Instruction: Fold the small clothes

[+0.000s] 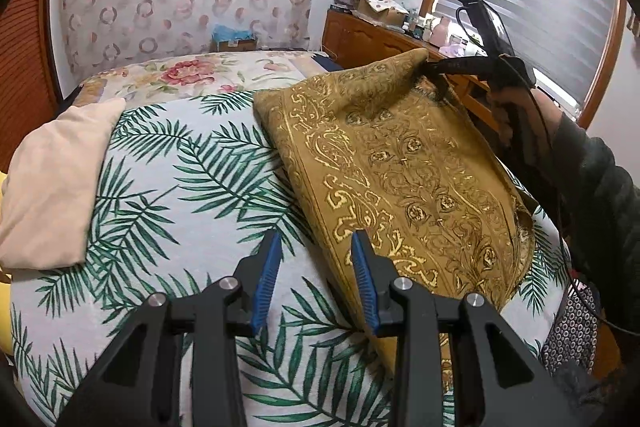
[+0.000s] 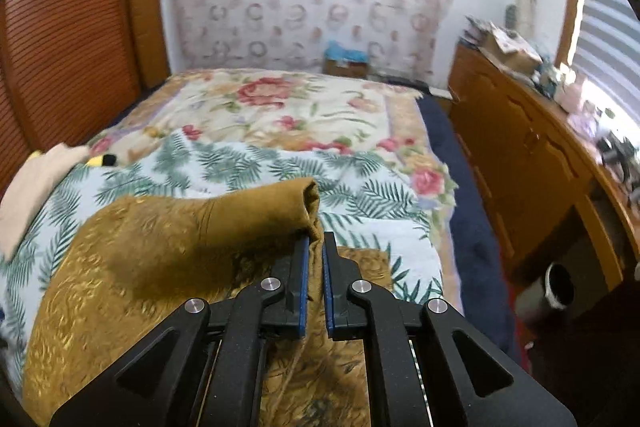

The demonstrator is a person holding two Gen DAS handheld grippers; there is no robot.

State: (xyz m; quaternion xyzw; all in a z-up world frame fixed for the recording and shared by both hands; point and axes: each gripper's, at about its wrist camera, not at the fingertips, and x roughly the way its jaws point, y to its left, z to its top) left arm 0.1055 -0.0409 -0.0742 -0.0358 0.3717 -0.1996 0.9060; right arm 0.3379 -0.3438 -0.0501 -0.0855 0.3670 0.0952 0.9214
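A mustard cloth with a gold paisley print (image 1: 400, 163) lies on the palm-leaf bed sheet (image 1: 180, 187). My left gripper (image 1: 316, 239) hovers open at the cloth's near left edge, its right pad over the hem and nothing pinched. My right gripper (image 1: 432, 67) is shut on the cloth's far corner and holds it raised above the bed. In the right wrist view the blue pads of the right gripper (image 2: 316, 239) clamp a folded-over bunch of the cloth (image 2: 140, 247), and the rest drapes down to the left.
A beige folded piece (image 1: 56, 179) lies at the bed's left side. A floral blanket (image 2: 280, 107) covers the far half. A wooden dresser (image 2: 520, 155) with clutter runs along the right under a window. A dark sleeve (image 1: 592, 187) holds the right gripper.
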